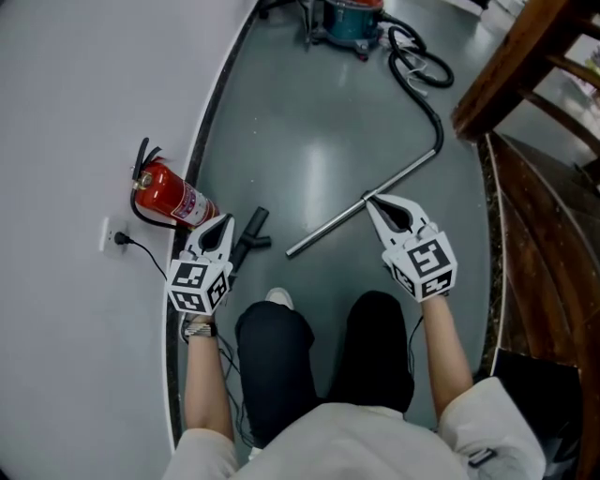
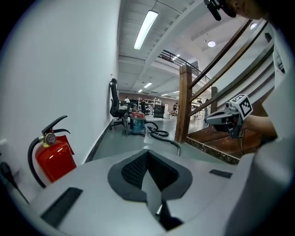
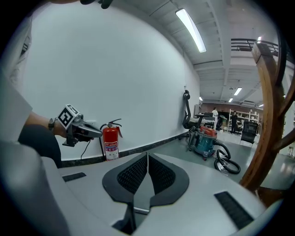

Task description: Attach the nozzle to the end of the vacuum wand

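Grey floor (image 1: 319, 131) holds both parts: the black nozzle (image 1: 249, 234) lies just beside the left tool (image 1: 223, 223), and the metal vacuum wand (image 1: 328, 226) runs from its free end near the nozzle back toward the teal vacuum (image 1: 352, 19). The left tool and the right tool (image 1: 371, 202) hover closed and empty. A clean fit likely means opening both, gripping the nozzle's neck, steadying the wand's end and aligning them before pushing.
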Demonstrator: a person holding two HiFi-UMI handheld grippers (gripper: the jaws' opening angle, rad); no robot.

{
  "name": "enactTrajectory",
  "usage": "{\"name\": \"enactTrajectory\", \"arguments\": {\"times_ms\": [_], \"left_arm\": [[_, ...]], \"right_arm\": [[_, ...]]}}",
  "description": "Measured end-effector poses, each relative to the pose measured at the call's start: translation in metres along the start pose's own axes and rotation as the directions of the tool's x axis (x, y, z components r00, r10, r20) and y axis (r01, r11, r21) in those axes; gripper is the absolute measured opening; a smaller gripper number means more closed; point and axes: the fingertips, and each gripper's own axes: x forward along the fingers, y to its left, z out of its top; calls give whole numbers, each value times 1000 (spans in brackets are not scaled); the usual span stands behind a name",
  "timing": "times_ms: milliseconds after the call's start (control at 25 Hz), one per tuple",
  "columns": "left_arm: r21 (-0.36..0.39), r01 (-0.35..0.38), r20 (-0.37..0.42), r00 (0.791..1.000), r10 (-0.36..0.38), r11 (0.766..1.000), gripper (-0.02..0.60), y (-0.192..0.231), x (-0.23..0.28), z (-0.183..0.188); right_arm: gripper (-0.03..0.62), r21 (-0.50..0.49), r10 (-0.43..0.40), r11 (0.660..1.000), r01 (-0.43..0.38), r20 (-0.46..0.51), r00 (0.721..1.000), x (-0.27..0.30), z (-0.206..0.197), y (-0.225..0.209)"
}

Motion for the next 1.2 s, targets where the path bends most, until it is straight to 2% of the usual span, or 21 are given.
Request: {"name": "enactTrajectory", "arguments": {"times_ms": [320, 520, 760, 1000, 1200], "left_arm": [[17, -24, -20, 1000, 24, 1000, 0, 4, 1, -37], [23, -27, -52, 998, 28, 999, 0, 15, 7, -62], [10, 67, -44, 997, -67, 998, 0, 17, 29, -98], [21, 79, -14, 997, -79, 997, 0, 27, 52, -122], [37, 100, -53, 994, -98, 994, 0, 28, 76, -159]], "right_arm": [[29, -17, 19, 1000, -18, 24, 1000, 9, -30, 5], [29, -20, 76, 997, -76, 15, 997, 31, -49, 15], [29, -15, 90, 996, -90, -5, 996, 66, -81, 23], [29, -32, 116, 993, -117, -25, 993, 110, -115, 28], [29, -111, 99, 989, -102, -26, 995, 146, -143, 25]]}}
